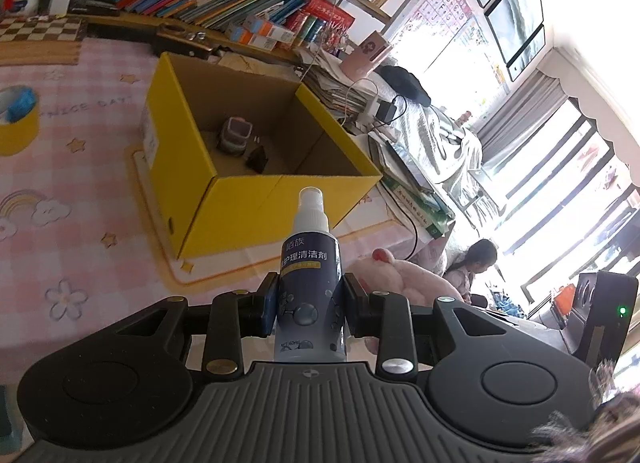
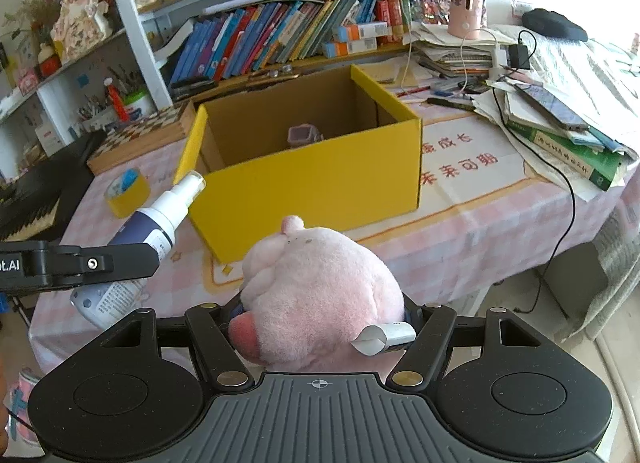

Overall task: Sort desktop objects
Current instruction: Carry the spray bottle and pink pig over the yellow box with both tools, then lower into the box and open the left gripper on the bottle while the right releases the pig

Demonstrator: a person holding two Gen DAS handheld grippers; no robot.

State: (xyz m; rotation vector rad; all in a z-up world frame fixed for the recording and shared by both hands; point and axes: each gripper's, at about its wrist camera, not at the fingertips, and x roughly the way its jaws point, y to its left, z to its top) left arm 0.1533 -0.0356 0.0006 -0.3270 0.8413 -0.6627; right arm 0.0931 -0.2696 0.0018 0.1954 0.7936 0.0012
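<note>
Ahead, the yellow box (image 1: 256,143) lies just beyond both loads: spray bottle (image 1: 310,283) clamped upright in the left claw (image 1: 310,305), nearer its corner; pink plush (image 2: 320,295) gripped in the right claw (image 2: 324,315).

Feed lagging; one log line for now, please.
left gripper: shut on dark-blue spray bottle | right gripper: shut on pink plush toy | yellow cardboard box: open

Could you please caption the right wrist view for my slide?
Right gripper holds a pink plush toy before the yellow box; left gripper grips a spray bottle.
</note>
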